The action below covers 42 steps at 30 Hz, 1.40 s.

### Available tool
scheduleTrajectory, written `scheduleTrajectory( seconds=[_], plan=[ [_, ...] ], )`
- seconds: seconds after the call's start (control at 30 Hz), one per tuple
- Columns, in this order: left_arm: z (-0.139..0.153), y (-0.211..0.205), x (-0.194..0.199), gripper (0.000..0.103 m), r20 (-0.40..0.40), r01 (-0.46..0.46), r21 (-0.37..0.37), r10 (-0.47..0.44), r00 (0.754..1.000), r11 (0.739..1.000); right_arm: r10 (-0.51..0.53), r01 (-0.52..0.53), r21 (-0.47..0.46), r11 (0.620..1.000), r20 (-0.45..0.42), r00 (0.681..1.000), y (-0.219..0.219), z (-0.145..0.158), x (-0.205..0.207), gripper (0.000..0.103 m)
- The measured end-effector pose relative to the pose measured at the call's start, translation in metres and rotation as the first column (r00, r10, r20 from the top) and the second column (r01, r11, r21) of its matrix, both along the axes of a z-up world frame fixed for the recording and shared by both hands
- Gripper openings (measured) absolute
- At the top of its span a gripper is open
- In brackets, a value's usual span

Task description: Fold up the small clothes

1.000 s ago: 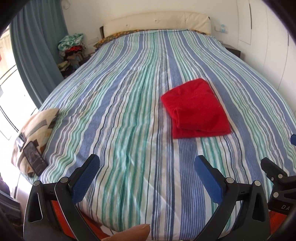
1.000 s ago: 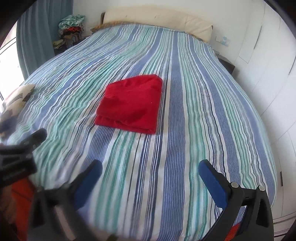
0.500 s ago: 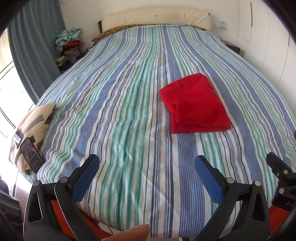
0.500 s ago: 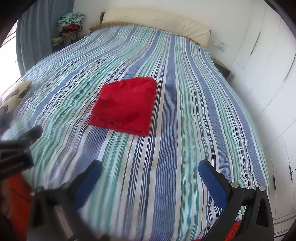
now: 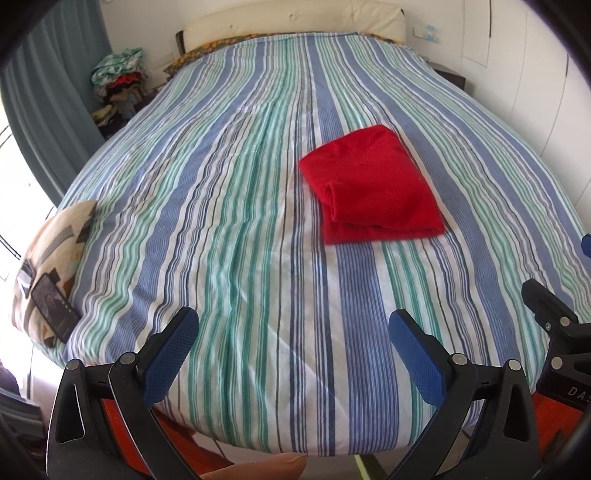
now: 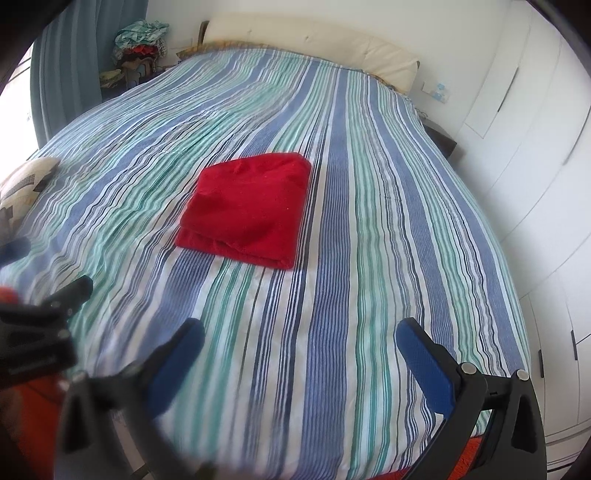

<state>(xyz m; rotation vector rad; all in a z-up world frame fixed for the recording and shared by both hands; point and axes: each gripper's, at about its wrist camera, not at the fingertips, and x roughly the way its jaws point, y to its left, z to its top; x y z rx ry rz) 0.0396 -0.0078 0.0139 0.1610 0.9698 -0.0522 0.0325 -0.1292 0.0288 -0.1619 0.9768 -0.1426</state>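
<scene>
A red garment lies folded into a neat rectangle on the striped bedspread, right of the bed's middle. It also shows in the right wrist view. My left gripper is open and empty, held above the foot of the bed, well short of the garment. My right gripper is open and empty too, above the foot of the bed, with its left finger blurred. Part of the right gripper's body shows at the right edge of the left wrist view.
A patterned cushion with a dark phone on it lies at the bed's left edge. A cream headboard is at the far end. A clothes pile and blue curtain stand left. White wardrobes line the right.
Both grippers have drawn back toward the foot of the bed, so more of the bed's near edge shows. The folded garment has not moved. Both stay open.
</scene>
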Motion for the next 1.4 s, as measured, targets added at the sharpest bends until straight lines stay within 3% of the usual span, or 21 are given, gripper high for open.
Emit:
scheduleTrajectory(
  seconds=[1.4],
  plan=[
    [0.0089,-0.0063,-0.0053,0.102,0.001,0.019,0.004,-0.019,1.000,1.000,0.002,-0.002,0.010,1.000,-0.027,1.000,0.0055,0.0052,-0.0033,0.102]
  ],
)
